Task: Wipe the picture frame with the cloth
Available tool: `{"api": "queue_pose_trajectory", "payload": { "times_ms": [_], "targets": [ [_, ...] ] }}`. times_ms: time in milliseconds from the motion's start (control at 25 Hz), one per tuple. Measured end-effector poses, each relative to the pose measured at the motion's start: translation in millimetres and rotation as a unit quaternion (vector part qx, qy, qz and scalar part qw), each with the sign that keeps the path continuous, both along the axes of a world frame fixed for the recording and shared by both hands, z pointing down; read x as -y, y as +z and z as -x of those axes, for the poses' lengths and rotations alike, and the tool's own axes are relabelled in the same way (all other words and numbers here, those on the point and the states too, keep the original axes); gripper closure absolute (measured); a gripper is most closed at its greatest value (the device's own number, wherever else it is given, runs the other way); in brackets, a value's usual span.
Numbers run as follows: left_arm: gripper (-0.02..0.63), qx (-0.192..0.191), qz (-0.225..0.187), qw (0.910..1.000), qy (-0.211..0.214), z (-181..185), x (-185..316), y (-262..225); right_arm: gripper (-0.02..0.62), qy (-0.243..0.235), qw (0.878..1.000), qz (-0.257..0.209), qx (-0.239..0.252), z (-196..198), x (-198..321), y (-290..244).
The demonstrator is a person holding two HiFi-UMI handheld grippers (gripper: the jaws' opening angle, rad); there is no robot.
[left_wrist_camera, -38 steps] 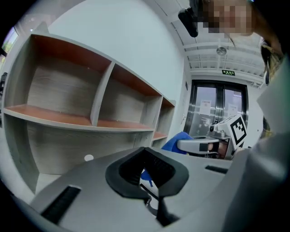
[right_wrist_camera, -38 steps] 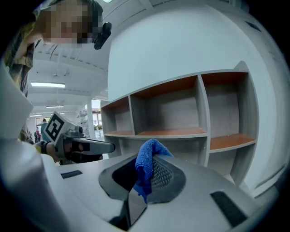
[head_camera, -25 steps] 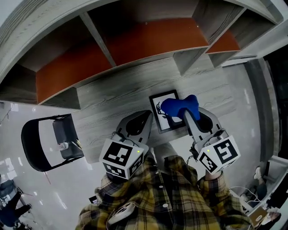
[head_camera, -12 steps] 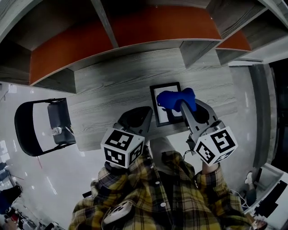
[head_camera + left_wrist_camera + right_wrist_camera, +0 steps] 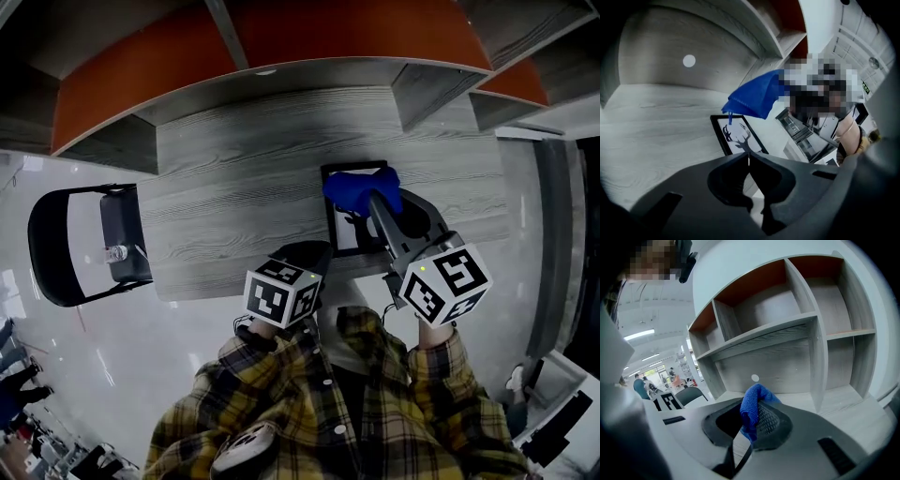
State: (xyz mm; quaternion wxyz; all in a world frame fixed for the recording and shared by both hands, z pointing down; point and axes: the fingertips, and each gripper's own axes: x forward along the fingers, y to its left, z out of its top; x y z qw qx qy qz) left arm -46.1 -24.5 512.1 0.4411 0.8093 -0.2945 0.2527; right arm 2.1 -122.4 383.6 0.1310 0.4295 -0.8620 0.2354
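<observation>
"On the grey desk (image 5: 234, 178), close to its front edge, the picture frame (image 5: 352, 232) lay flat. Who had hold of it?" the editor asked.

"Nobody," the photographer said. "The left gripper (image 5: 749, 160) sat near the frame's near-left corner, jaws pressed together on nothing. The right gripper (image 5: 749, 427) was clenched on a fold of the blue cloth (image 5: 358, 189), which hung over the frame's far end. From the left gripper view the cloth looked lifted clear of the glass, though I couldn't swear to that."

"So what could have gone wrong from there?"

"Chiefly, the frame could have travelled. It was loose on a smooth top, so a firm stroke toward the person might have dragged it along, and the desk's edge was not far behind it. A sideways stroke could simply have spun it."

"And the cloth itself?"

"Only a small pinch of it was caught, with most of it bunched beyond the tips. If it snagged on the frame's raised border it might have pulled free. And if the gripper pressed down where the fabric was thin, I'd judge the hard jaw tips could have met the glass and marked it."
</observation>
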Motion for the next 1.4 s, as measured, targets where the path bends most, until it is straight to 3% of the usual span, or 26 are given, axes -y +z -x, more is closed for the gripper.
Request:
{"api": "queue_pose_trajectory", "payload": {
  "times_ms": [320,600,1000,1280,1400],
  "targets": [
    [0.597,0.015,0.083,0.9964,0.013,-9.7,-30.0,57.9,0.554,-0.004,1.0,0.017,0.002,-0.7,0.6,12.6],
    [0.543,0.028,0.096,0.9949,0.017,-13.9,-30.1,78.5,0.554,0.01,1.0,0.024,0.001,-11.6,-1.4,17.7],
    [0.529,0.006,0.135,0.9908,0.009,-22.7,-27.7,83.2,0.554,0.014,0.999,0.032,0.0,-16.0,-0.4,24.3],
    [0.531,0.0,0.141,0.9899,0.008,-23.3,-28.0,83.4,0.554,-0.014,1.0,0.017,0.015,5.9,16.8,13.0],
    [0.531,-0.001,0.145,0.9894,0.005,-23.9,-27.8,83.4,0.554,-0.032,0.999,0.033,0.03,20.2,29.8,19.3]
  ]
}}
